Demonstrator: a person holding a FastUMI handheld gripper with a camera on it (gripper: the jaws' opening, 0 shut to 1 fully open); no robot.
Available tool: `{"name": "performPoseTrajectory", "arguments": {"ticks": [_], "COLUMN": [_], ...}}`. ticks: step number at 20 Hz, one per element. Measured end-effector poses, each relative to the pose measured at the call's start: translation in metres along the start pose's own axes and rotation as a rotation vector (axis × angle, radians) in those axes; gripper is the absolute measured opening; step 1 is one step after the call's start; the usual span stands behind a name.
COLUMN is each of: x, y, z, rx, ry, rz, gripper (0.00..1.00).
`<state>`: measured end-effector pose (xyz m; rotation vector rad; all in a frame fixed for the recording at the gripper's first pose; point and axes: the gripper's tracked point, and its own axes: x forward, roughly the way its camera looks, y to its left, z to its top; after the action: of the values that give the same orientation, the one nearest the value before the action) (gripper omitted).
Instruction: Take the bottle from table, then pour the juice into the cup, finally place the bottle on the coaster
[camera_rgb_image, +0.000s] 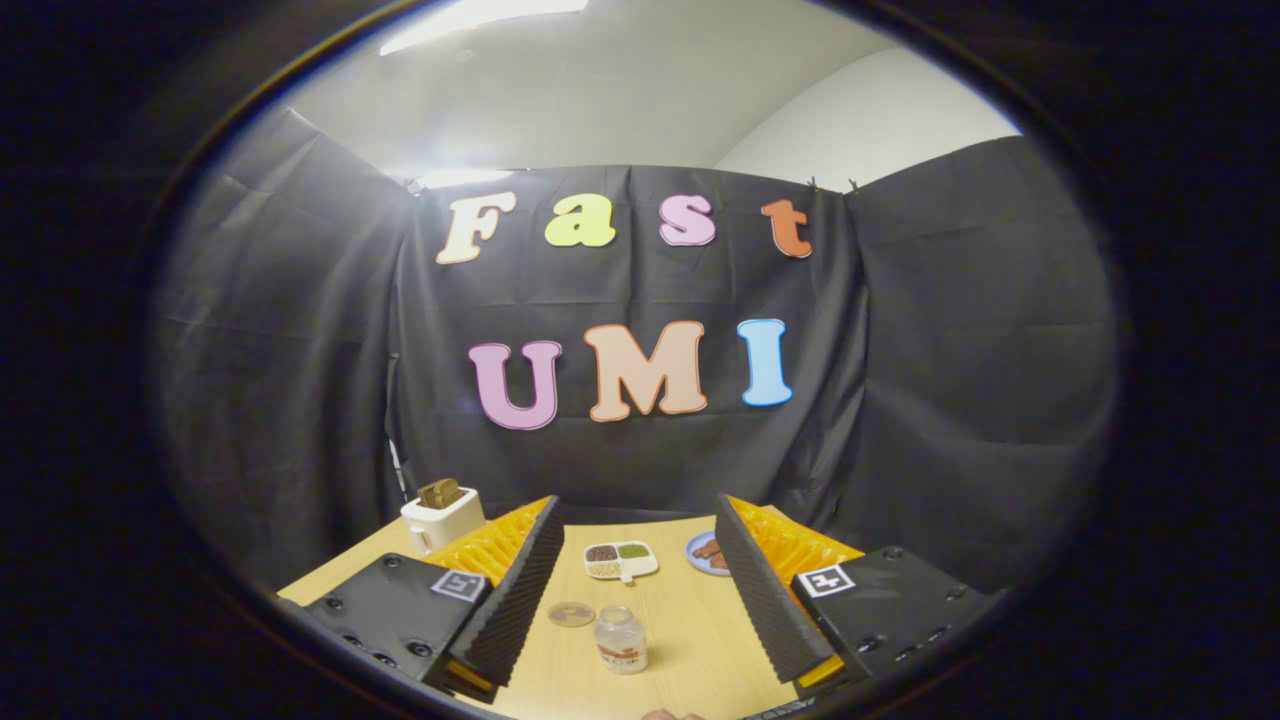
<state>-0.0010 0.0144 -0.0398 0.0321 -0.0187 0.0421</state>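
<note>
The claw (640, 590) hangs released above the tabletop (700, 640), fingers spread wide. Between them stands the small clear bottle (620, 640), with the round coaster (571, 613) just beside it.

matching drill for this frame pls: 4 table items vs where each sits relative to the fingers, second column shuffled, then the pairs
Gripper fingers wide open, holding nothing.

Things:
1. bottle
2. coaster
3. toaster
4. blue plate

Places:
A. far table edge, beyond the left finger
B. between the fingers, close in
C. beyond the gap, partly hidden by the right finger
D. flat on the table, just left of the bottle

Pairs: 1-B, 2-D, 3-A, 4-C
</note>
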Motion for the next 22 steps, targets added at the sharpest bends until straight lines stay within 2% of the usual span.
{"name": "performPoseTrajectory", "arguments": {"ticks": [3, 8, 13, 22], "x": [0.006, 0.023, 0.041, 0.068], "y": [0.001, 0.013, 0.019, 0.021], "z": [-0.027, -0.096, -0.153, -0.268], "rx": [-0.004, 0.018, 0.028, 0.019], "ry": [0.024, 0.097, 0.069, 0.127], "rz": [0.004, 0.023, 0.023, -0.003], "gripper": [0.96, 0.97, 0.96, 0.97]}}
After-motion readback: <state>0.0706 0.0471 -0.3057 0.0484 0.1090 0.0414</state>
